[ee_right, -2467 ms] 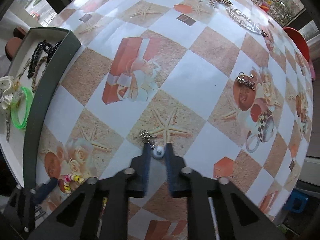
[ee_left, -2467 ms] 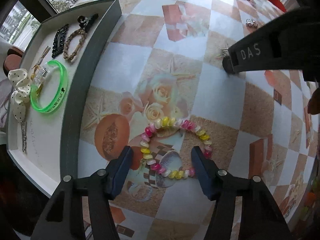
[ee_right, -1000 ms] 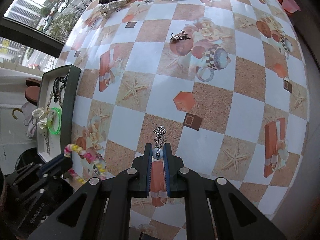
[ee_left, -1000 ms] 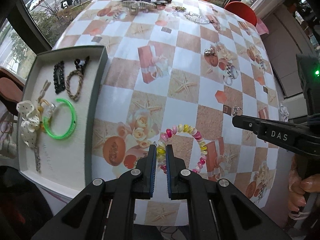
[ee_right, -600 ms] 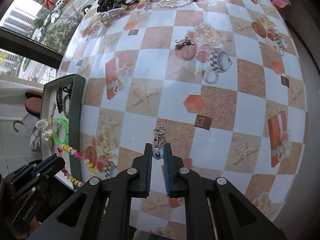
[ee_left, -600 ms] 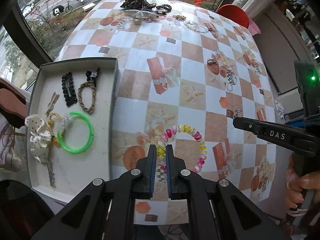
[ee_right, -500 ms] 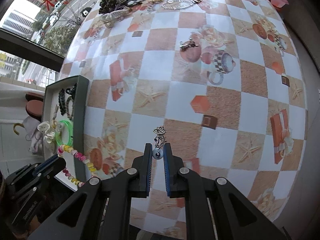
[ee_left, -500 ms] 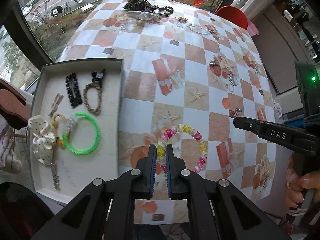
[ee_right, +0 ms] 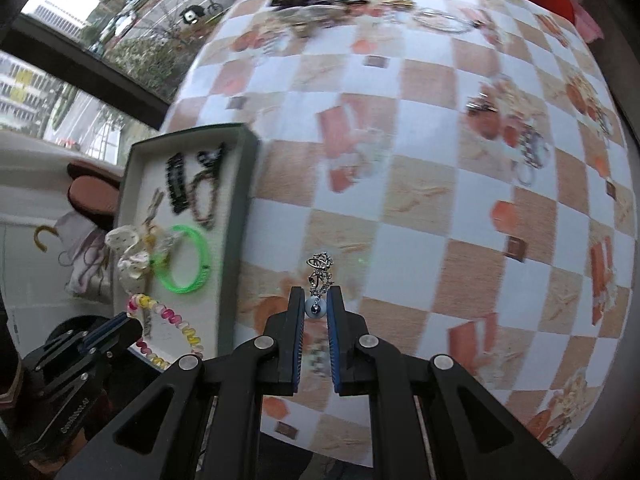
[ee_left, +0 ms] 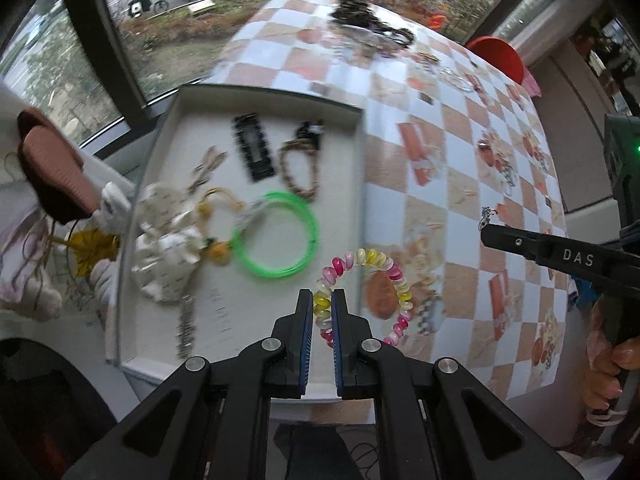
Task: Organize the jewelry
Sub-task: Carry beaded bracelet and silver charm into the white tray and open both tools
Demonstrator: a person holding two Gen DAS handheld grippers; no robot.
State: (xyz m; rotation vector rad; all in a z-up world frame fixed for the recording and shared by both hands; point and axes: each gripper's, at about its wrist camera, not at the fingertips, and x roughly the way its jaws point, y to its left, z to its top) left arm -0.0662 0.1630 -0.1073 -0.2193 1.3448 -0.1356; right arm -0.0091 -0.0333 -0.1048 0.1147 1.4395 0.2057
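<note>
Compared with a moment ago, the left gripper (ee_left: pixel 319 312), fingers clamped on the bead bracelet (ee_left: pixel 362 294), has carried it to the tray's (ee_left: pixel 256 92) right edge at frame centre, while the right gripper (ee_right: pixel 316 308) still pinches the earring (ee_right: pixel 319 276) above the table (ee_right: pixel 420 160).

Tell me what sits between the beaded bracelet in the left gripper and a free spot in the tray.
Nothing visible blocks it. The left gripper holds the beaded bracelet lifted over the tray's right wall. Below and left lies bare tray floor; the green bangle and polka-dot bow lie farther in, so drop short of them.
</note>
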